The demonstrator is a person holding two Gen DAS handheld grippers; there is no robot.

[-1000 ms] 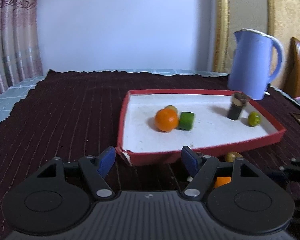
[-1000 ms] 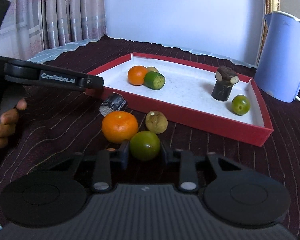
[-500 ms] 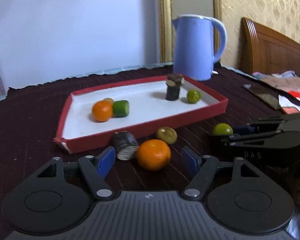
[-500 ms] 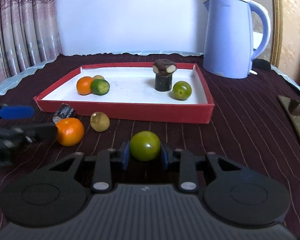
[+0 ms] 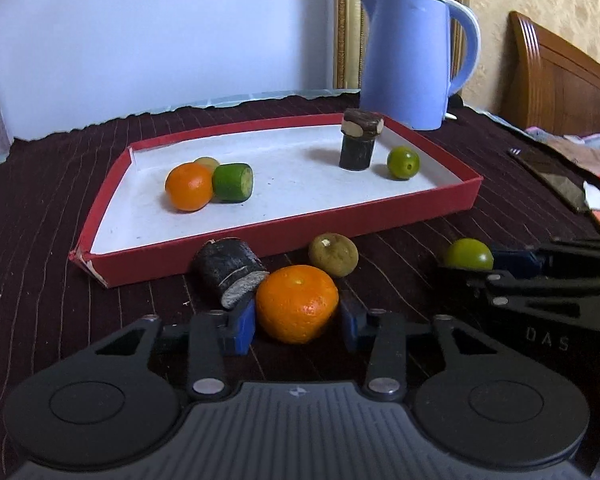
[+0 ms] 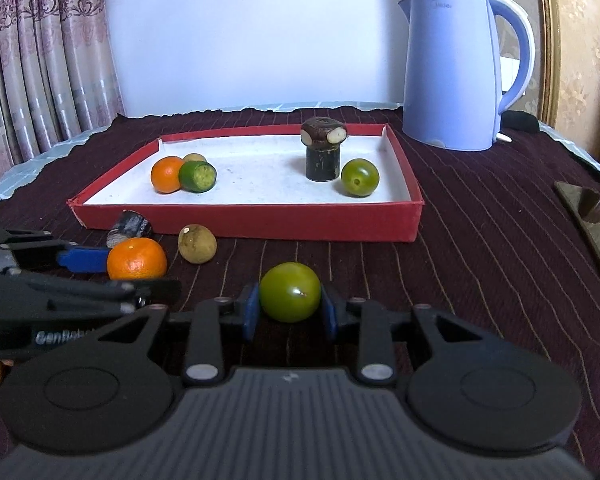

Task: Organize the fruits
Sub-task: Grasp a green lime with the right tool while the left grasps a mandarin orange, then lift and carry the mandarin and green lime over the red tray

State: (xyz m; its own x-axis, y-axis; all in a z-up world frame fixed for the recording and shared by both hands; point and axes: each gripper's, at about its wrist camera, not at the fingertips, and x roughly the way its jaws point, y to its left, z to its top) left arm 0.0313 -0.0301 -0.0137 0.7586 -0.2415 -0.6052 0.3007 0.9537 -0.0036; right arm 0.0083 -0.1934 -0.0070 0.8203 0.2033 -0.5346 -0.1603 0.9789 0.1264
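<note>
Since half a second ago the left gripper [image 5: 298,318] has closed in around the loose orange [image 5: 297,303]; its blue fingers now sit just beside the fruit on either side, contact not resolvable. The right gripper [image 6: 289,312] still pinches the green fruit [image 6: 290,297] between both pads, in front of the tray's near wall. Count inside the red tray [image 6: 260,227]: one orange [image 6: 166,174], one cut green piece [image 6: 198,176], one brownish fruit half hidden behind them, one green fruit [image 6: 359,177], two stacked dark pieces [image 6: 322,154]. Outside on the cloth: the loose orange, one brown fruit [image 5: 333,255], one dark piece [image 5: 230,270] touching the tray's near wall. The tray's middle floor is bare. A blue kettle [image 6: 456,68] stands beyond the tray's far right corner.
</note>
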